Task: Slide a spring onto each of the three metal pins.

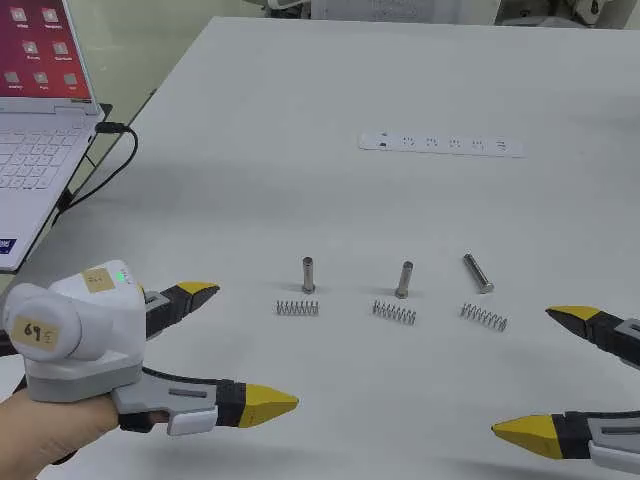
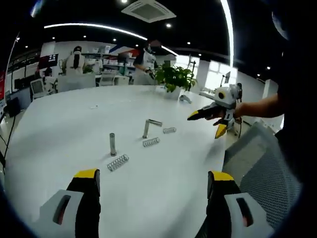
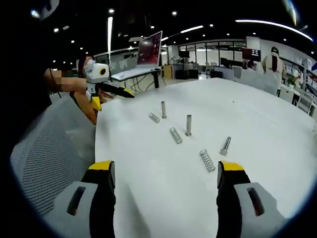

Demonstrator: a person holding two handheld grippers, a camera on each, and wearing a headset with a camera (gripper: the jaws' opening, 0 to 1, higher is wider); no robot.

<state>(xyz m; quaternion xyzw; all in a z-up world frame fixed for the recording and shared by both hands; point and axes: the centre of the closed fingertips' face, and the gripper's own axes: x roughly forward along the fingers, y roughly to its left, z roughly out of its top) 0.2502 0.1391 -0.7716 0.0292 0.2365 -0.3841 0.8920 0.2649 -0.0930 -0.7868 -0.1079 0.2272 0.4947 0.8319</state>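
while left hand-held gripper (image 1: 255, 345) and right hand-held gripper (image 1: 522, 370) hover wide open, empty, three coiled steel springs (image 1: 394, 313) lie on white worktop (image 1: 400, 80) just beside three grey metal pins (image 1: 404, 279); none threaded, next likely pinch one spring.

A white table (image 1: 300, 180) bears three metal pins (image 1: 308, 274) (image 1: 404, 279) (image 1: 477, 272) in a row, three springs (image 1: 297, 308) (image 1: 394, 313) (image 1: 483, 317) lying one just before each, and a white power strip (image 1: 440, 144) farther back.
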